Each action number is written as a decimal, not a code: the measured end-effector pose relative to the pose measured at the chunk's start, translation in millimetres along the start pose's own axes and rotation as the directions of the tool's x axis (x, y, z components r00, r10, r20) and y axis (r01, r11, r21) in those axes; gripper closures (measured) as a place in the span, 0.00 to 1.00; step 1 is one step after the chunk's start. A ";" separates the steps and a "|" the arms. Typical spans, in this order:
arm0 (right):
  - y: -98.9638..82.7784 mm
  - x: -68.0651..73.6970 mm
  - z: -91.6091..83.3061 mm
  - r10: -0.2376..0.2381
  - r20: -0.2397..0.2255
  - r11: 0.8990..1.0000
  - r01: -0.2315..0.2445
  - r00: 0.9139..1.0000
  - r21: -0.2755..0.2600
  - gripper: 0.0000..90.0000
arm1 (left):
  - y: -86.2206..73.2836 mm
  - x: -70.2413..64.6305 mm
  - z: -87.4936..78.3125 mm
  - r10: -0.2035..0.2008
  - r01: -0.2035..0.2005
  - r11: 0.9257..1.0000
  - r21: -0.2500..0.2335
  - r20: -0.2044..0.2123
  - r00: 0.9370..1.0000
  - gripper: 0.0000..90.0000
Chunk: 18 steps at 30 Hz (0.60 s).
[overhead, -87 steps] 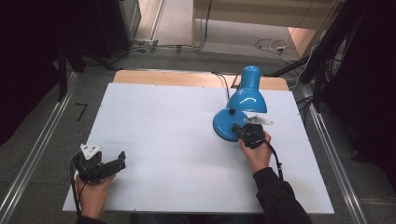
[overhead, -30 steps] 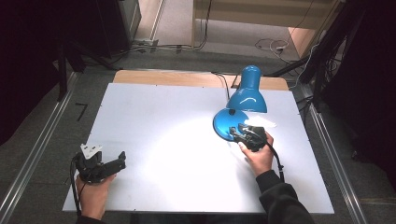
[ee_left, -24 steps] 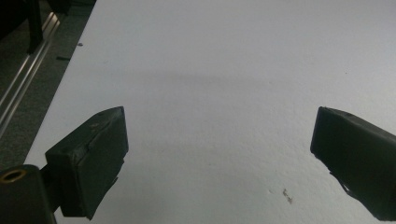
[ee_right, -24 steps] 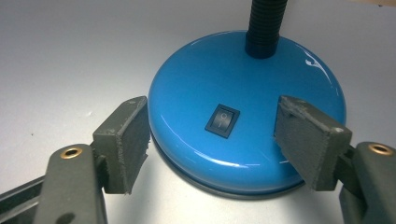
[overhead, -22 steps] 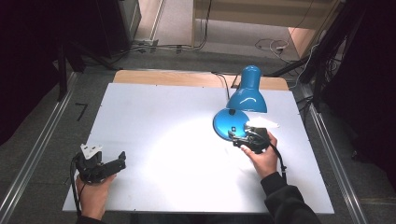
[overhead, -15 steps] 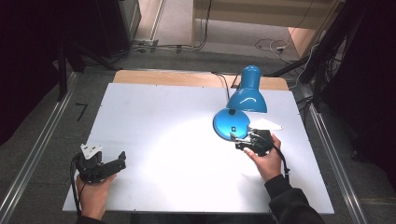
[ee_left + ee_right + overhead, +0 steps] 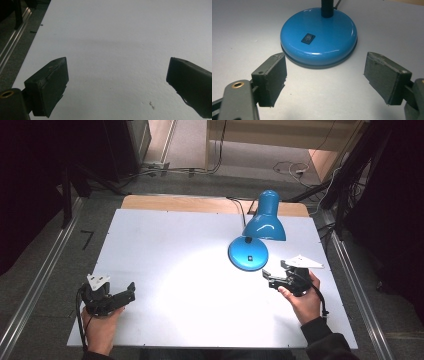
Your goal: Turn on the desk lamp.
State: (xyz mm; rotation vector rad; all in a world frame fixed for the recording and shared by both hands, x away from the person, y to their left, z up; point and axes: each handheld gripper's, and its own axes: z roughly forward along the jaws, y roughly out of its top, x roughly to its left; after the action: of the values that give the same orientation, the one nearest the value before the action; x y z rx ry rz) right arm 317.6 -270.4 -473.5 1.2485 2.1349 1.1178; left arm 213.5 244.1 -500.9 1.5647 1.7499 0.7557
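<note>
A blue desk lamp stands at the back right of the white table (image 7: 165,235). Its round base (image 7: 248,253) carries a black rocker switch (image 7: 250,258), and its shade (image 7: 265,220) points down and left. A bright patch of light lies on the table to the left of the base. My right gripper (image 7: 270,278) hovers open just in front and to the right of the base, clear of it. In the right gripper view the base (image 7: 319,37) and switch (image 7: 308,38) lie beyond the open right gripper (image 7: 324,80). My left gripper (image 7: 131,292) rests open at the front left, and the left gripper (image 7: 117,82) holds nothing.
The lamp's black cord (image 7: 239,207) runs off the table's back edge over a wooden strip (image 7: 175,202). Metal rails run along the left (image 7: 40,275) and right (image 7: 355,285) sides. Dark floor and cables lie beyond the back edge.
The lamp's light came on and brightened the table's middle. My right gripper, which was over the base, drew back towards the front right. The left gripper stayed put.
</note>
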 end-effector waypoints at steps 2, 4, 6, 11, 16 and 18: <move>-2.4 -1.5 -4.2 0.004 0.001 1.000 -0.004 1.000 -0.002 0.18 | 0.0 -0.4 0.1 0.000 0.000 1.000 0.000 -0.002 1.000 0.05; -4.3 -2.7 -7.7 0.007 0.001 1.000 -0.007 1.000 -0.001 0.18 | 0.0 -0.4 0.1 -0.001 0.001 1.000 0.000 -0.002 1.000 0.05; -6.2 -3.6 -10.2 0.005 0.000 1.000 -0.005 1.000 0.000 0.18 | 0.0 -0.4 0.2 0.000 0.000 1.000 0.000 -0.003 1.000 0.05; -11.4 -6.4 -14.9 0.015 0.001 1.000 -0.015 1.000 0.002 0.17 | -0.2 -0.1 0.1 0.000 0.000 1.000 0.001 -0.002 1.000 0.05; -16.8 -11.6 -20.7 0.027 0.010 1.000 -0.027 1.000 -0.001 0.17 | -0.3 -0.3 0.2 0.000 0.000 1.000 0.000 -0.002 1.000 0.05; -18.7 -13.3 -22.9 0.034 0.016 0.999 -0.034 0.999 0.000 0.17 | -0.3 -0.2 0.1 -0.001 0.001 1.000 0.001 -0.001 1.000 0.05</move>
State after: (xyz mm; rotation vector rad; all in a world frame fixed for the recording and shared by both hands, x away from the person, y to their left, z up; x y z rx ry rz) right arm 298.8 -296.8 -475.7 1.2942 2.1092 1.1179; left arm 213.4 243.8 -501.2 1.5647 1.7517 0.7557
